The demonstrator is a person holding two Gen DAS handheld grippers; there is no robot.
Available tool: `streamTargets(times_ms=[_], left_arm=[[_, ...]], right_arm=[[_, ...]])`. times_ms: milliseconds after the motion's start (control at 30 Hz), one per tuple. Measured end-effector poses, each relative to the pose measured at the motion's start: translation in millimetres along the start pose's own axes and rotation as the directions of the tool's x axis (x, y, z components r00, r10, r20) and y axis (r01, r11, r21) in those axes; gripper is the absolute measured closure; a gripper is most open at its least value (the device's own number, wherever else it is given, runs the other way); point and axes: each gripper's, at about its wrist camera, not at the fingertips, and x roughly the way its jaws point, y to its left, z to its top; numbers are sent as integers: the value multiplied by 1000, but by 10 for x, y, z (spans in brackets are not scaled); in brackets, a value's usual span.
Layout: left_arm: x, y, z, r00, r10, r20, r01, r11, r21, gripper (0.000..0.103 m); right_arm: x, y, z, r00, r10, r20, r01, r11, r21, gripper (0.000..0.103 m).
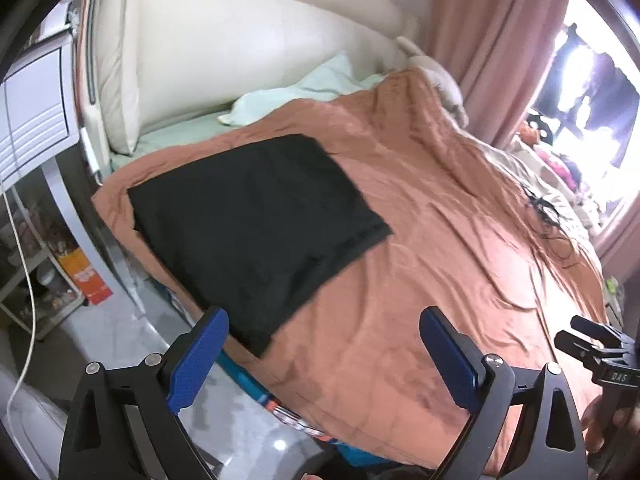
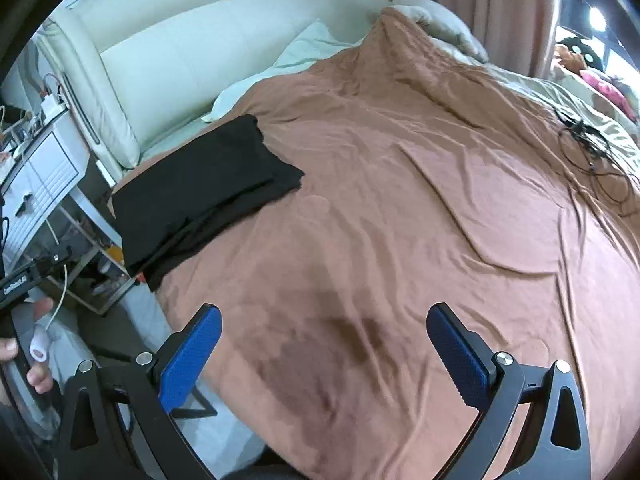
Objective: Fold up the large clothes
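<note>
Both grippers, left (image 1: 324,344) and right (image 2: 324,340), hang spread and empty; black garment (image 1: 256,232) looks soft, light, floppy, best pinched at corners

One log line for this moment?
black garment: folded, on brown cover | left gripper: open, empty | right gripper: open, empty
</note>
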Motion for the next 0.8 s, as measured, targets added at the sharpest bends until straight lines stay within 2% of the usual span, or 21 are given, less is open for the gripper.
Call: streamTargets(times_ms=[133, 267, 400, 567, 800], left_arm=[[-167, -222, -152, 1000, -21, 17, 21, 999, 39, 6], [-331, -387, -290, 997, -67, 30, 66, 997, 35, 6], [-575, -600, -475, 993, -100, 55, 95, 992, 81, 6], [-863, -720, -659, 987, -146, 73, 138, 985, 106, 6], [-1357, -817, -979, 979, -167, 120, 147, 976, 162, 6]], right_arm=[[-265, -149, -198, 999, -13, 33, 12, 1000, 29, 1], [-515, -312, -391, 997, -33, 71, 28, 997, 77, 1], [-770, -437, -578, 993, -59, 107, 47, 993, 111, 1], [-1102, -545, -871, 985, -76, 155, 50, 986, 162, 1], [-1597, -565, -1321, 970, -108, 216, 69, 981, 183, 1]])
